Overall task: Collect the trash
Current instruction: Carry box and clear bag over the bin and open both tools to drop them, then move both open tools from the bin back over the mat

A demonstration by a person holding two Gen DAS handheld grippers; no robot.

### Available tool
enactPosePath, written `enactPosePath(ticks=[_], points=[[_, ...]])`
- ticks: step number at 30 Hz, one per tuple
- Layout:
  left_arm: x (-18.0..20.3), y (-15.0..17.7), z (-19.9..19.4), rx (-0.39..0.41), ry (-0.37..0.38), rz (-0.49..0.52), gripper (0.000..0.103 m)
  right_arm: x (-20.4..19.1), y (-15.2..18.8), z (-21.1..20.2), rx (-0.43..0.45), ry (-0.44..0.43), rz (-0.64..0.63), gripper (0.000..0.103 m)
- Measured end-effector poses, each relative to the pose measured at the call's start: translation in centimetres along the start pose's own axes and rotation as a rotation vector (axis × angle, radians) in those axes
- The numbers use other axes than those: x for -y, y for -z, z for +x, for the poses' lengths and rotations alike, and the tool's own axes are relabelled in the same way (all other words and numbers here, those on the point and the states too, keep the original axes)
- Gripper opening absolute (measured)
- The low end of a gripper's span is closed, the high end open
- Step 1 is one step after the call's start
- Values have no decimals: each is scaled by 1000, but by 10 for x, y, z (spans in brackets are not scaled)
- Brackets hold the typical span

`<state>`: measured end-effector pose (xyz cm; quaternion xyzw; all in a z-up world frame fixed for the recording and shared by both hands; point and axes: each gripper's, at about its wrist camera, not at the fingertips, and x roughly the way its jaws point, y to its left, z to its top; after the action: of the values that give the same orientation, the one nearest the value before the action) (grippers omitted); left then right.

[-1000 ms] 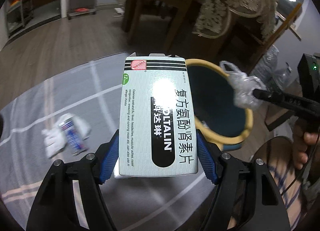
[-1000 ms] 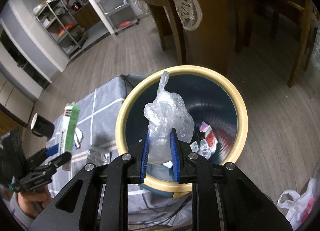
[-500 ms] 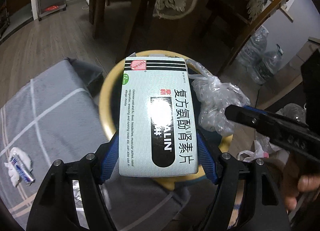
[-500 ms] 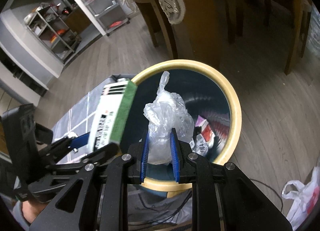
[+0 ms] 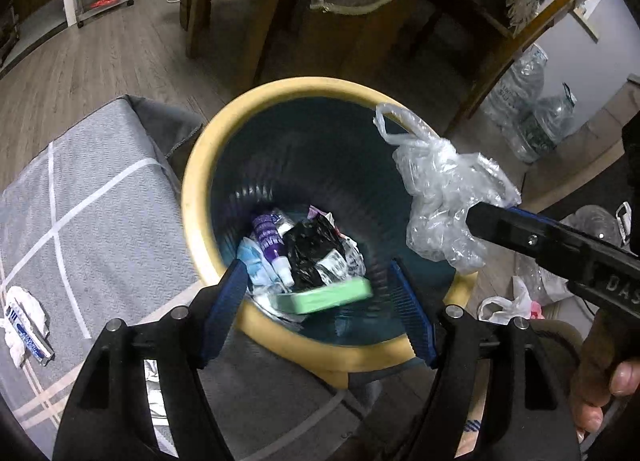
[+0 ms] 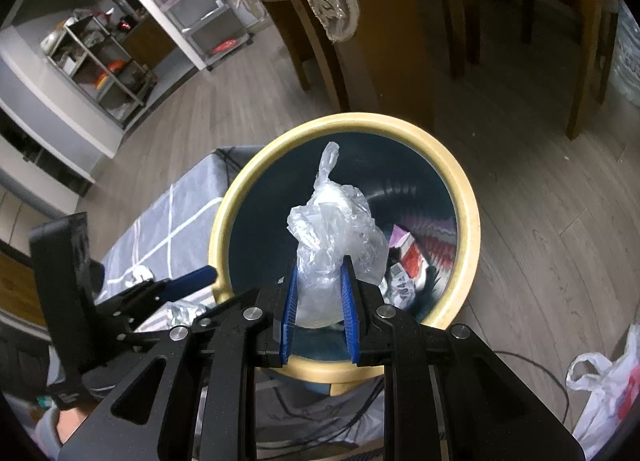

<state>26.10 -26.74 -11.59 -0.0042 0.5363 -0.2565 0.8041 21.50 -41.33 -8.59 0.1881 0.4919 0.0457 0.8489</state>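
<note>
1. The left gripper (image 5: 316,303) hangs over the bin (image 5: 200,189), jaws wide apart and gripping nothing.
2. The right gripper (image 6: 320,301) has its jaws pinched on a crumpled clear plastic bag (image 6: 336,237), held above the bin's open mouth.
3. A green-edged box (image 5: 328,295) shows blurred inside the bin, over a purple bottle (image 5: 270,239), black plastic and other trash.
4. On the grey checked tabletop (image 5: 92,197) left of the bin lies a wrapper on white tissue (image 5: 24,323).
5. Beyond stand chair legs on wooden floor (image 6: 552,197).
</note>
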Motion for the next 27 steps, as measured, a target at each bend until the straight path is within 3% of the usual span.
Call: enactPosePath(ticks=[13,23,27], points=[[-24,11,-31,52,-9,-21,71,-2,-1,5,-27,19,-17,32],[-69,29,-68,85,-55,-66,72,-7,-2,4,-29,30,-29,34],[-93,45,-92,106,-85,-71,78,-9,0,3,-26,39,-40,37]])
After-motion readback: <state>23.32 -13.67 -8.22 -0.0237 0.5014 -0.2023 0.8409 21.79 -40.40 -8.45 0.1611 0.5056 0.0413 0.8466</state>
